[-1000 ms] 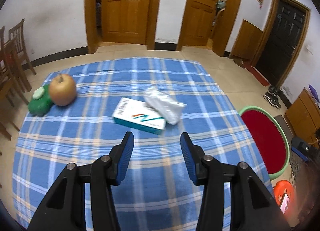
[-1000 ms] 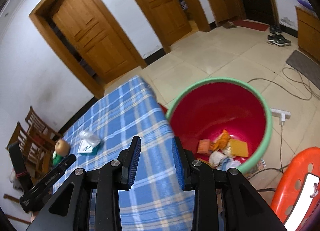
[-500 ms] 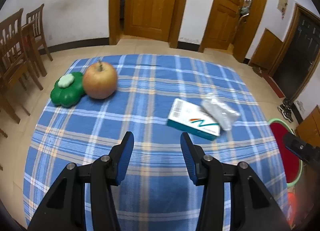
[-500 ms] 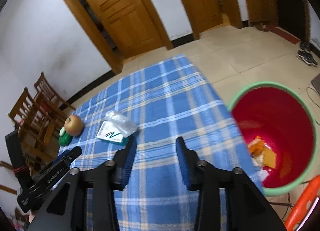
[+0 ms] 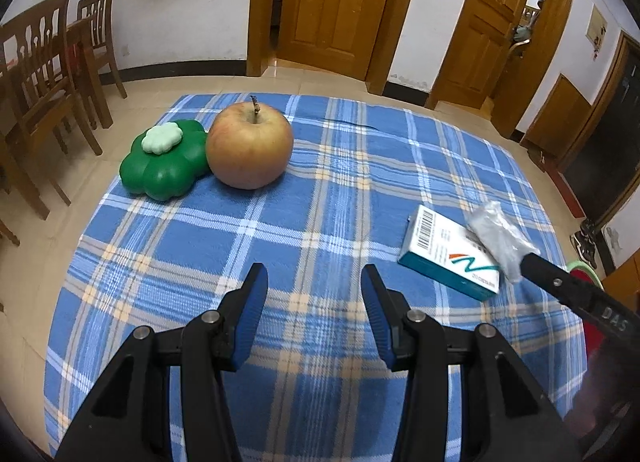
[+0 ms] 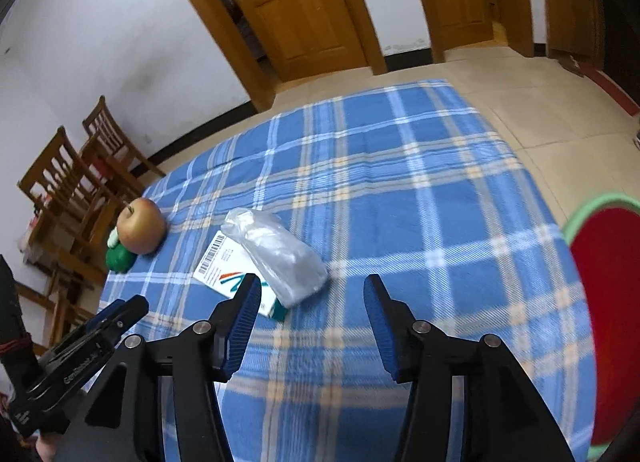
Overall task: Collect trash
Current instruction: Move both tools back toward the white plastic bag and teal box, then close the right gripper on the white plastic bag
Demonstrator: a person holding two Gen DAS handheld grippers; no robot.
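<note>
Your crinkled clear plastic bag (image 6: 276, 252) lies partly on the flat white-and-teal carton (image 6: 236, 276), which carries a barcode and an orange-teal zigzag logo, on the woven blue plaid cloth (image 6: 400, 181). Your right gripper (image 6: 312, 294) hovers just short of the bag, jaws wide apart and empty. Your left gripper (image 5: 314, 288) is also spread, empty, left of the carton. The red bin (image 6: 608, 262) with its green rim stands right of the carton.

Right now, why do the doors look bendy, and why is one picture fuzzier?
Both cameras use fisheye lenses, so straight things curve near the edges: the door frame bows in the left wrist view. The right wrist view is smeared by motion, blurring the red bin and the tablecloth; the left wrist view shows the apple and box sharply.
</note>
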